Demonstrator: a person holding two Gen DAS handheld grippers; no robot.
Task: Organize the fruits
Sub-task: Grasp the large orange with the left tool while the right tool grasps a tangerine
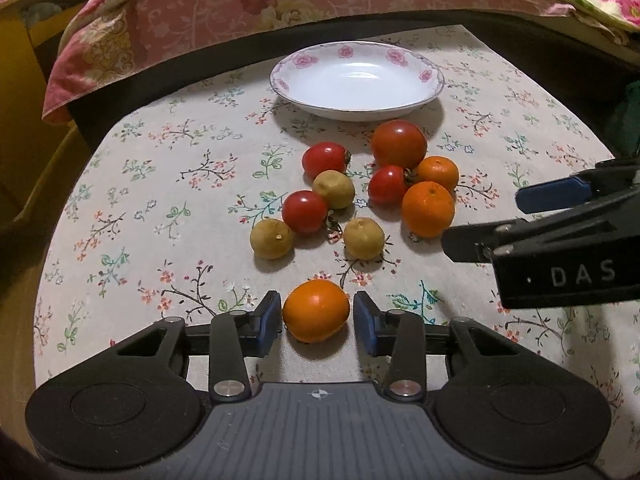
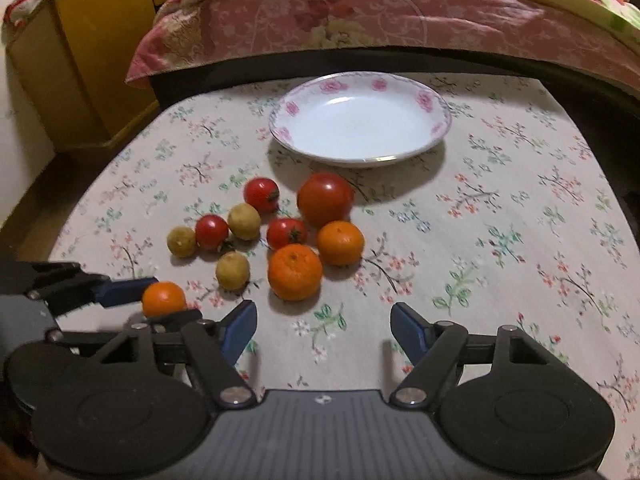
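A small orange mandarin (image 1: 316, 308) rests on the flowered tablecloth between the blue pads of my left gripper (image 1: 318, 320). The pads stand very close on both sides, with a thin sliver of gap on the right. Beyond it lies a cluster: two mandarins (image 1: 428, 210), a large tomato (image 1: 399, 144), three small tomatoes (image 1: 305, 211) and three brown-yellow round fruits (image 1: 363, 238). A white plate with pink flowers (image 1: 288, 62) stands empty behind them. My right gripper (image 2: 324, 328) is open over bare cloth, just short of the nearer mandarin (image 2: 295, 272).
A round table (image 2: 520, 200) carries everything; its far edge runs just behind the plate. Past it lies a bed with a pink flowered quilt (image 2: 340, 12). A yellow cabinet (image 2: 88, 52) stands at the left. The right gripper's arm (image 1: 560, 256) reaches in from the right in the left wrist view.
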